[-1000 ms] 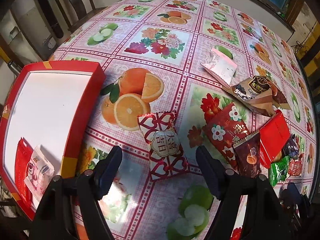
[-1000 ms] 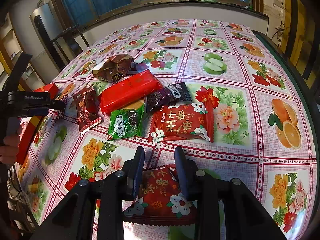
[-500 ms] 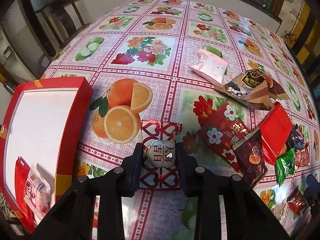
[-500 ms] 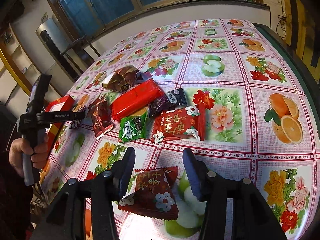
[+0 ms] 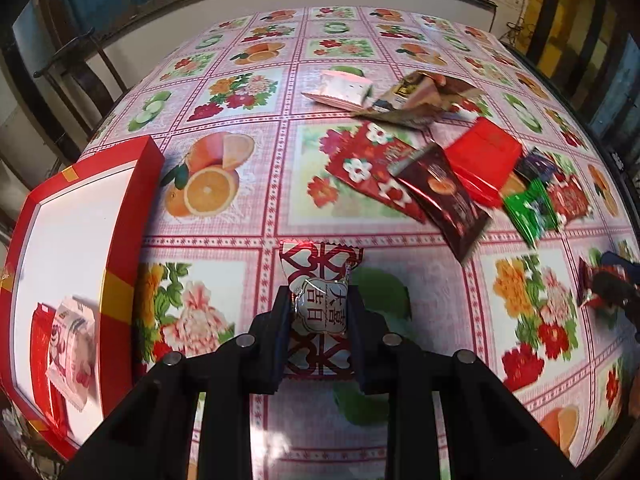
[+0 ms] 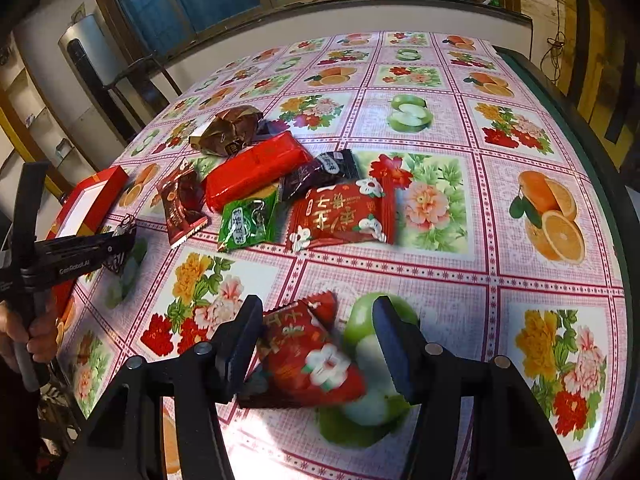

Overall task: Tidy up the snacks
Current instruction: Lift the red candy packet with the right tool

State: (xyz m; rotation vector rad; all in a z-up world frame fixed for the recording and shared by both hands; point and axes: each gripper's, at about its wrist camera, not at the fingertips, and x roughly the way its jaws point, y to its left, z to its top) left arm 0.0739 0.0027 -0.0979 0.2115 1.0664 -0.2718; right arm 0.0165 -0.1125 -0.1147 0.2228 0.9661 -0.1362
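My left gripper [image 5: 320,316] is shut on a red-and-white heart-pattern candy packet [image 5: 320,264], held just above the tablecloth. In the right wrist view the same left gripper [image 6: 120,246] shows at far left, held by a hand, with the packet in its tips. A red box [image 5: 80,248] with a white inside lies to its left and holds two packets. My right gripper [image 6: 316,340] has its jaws opening. A red flower-print packet [image 6: 312,360] lies loose on the table between them, clear of the right pad.
A pile of snacks sits mid-table: a large red packet [image 6: 260,168], a green one [image 6: 248,220], dark brown ones [image 6: 182,204], a red flower-print packet [image 6: 344,216], a crumpled brown wrapper [image 6: 232,130]. The table [image 6: 608,184] edge runs along the right.
The left jaws closed on the heart-pattern packet and carried it toward the table's near edge. The right jaws spread apart and let go of the red flower-print packet.
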